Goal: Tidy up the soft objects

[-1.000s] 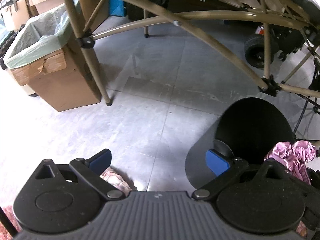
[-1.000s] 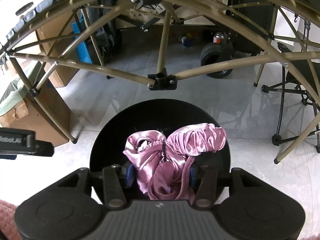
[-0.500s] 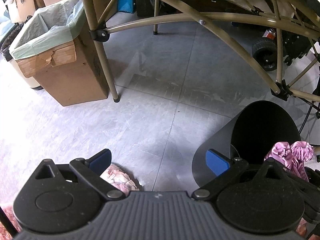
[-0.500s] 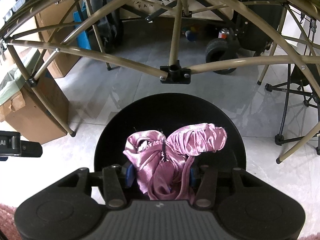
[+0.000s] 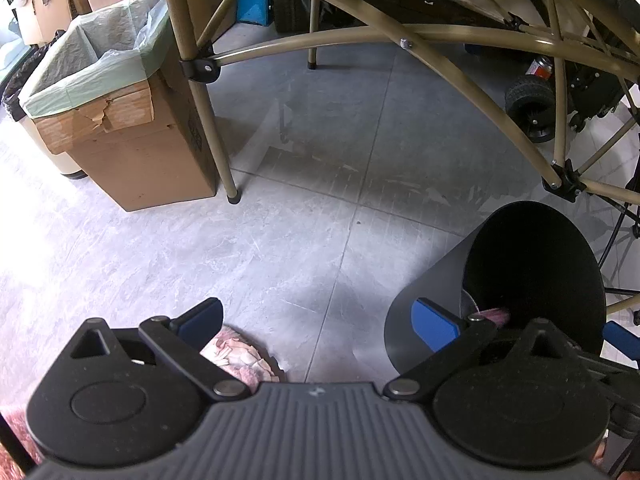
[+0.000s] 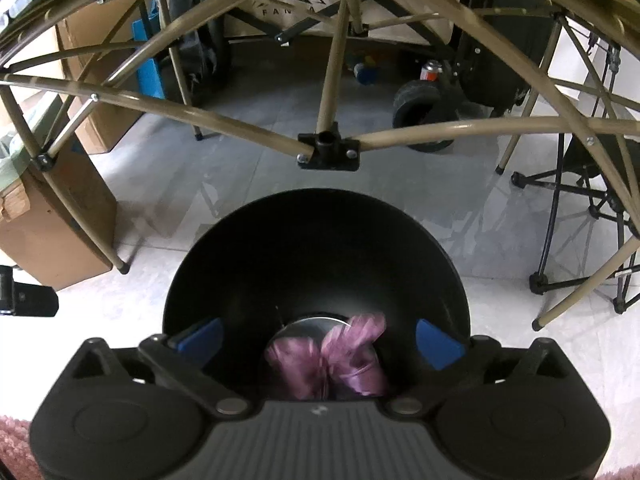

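A black round bin (image 6: 316, 248) stands on the floor right under my right gripper (image 6: 320, 340). Its jaws are opening and stand wide, with nothing pressed between the blue pads. The pink satin cloth (image 6: 344, 360) is blurred, loose inside the bin, near its shiny bottom. In the left wrist view the same bin (image 5: 520, 276) is at the right, with a bit of the pink cloth (image 5: 494, 315) showing inside. My left gripper (image 5: 316, 320) is open over bare floor and holds nothing. A pink patterned soft piece (image 5: 236, 356) lies just below its left finger.
A tan metal folding frame (image 6: 328, 144) arches over the floor beyond the bin. A cardboard box with a green liner (image 5: 120, 120) stands at the left. A wheeled black cart (image 5: 532, 108) and a folding chair (image 6: 592, 208) sit at the right. Pink fluffy rug (image 6: 16, 440) at the bottom corner.
My right gripper went from shut on the pink satin cloth to wide open, and the cloth dropped down into the black bin. The left gripper stayed open, its view drifting slightly.
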Demonstrator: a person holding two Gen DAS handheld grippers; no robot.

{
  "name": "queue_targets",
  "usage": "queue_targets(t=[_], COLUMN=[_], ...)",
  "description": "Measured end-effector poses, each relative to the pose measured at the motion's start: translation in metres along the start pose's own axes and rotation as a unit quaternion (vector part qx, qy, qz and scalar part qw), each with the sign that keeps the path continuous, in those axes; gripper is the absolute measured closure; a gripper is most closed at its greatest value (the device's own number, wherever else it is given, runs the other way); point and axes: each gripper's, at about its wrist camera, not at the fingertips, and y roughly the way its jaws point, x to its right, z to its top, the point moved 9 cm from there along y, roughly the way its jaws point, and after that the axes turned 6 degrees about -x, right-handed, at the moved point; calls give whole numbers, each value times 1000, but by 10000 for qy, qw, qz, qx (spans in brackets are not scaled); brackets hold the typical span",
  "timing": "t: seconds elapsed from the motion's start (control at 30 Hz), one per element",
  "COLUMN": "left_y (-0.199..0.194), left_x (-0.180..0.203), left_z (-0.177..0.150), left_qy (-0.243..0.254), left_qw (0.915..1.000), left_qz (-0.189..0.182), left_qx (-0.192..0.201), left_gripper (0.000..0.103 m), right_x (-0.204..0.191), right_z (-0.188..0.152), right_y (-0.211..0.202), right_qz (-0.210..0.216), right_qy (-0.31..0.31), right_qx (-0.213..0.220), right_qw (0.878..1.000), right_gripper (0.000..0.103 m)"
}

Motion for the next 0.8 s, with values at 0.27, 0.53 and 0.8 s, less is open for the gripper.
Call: queue_targets(t=[0.27,0.53,0.8], left_y=[0,0,-7], left_x=[0,2,12], left_z=[0,0,1], left_qy=[4,8,136], left_qw=[10000,10000,9998], left_qz=[-1,-7,-68], left_qx=[-1,4,133], left_gripper=[1,1,1], right_x=[0,2,2], right_z=[-1,-1,1], right_y=[-1,-2,-7], right_qz=[-16,-32,59], right_qy=[-26,-19,-20], right_qx=[-7,23,97], right_qw=[10000,10000,9999], right_gripper=[0,0,0])
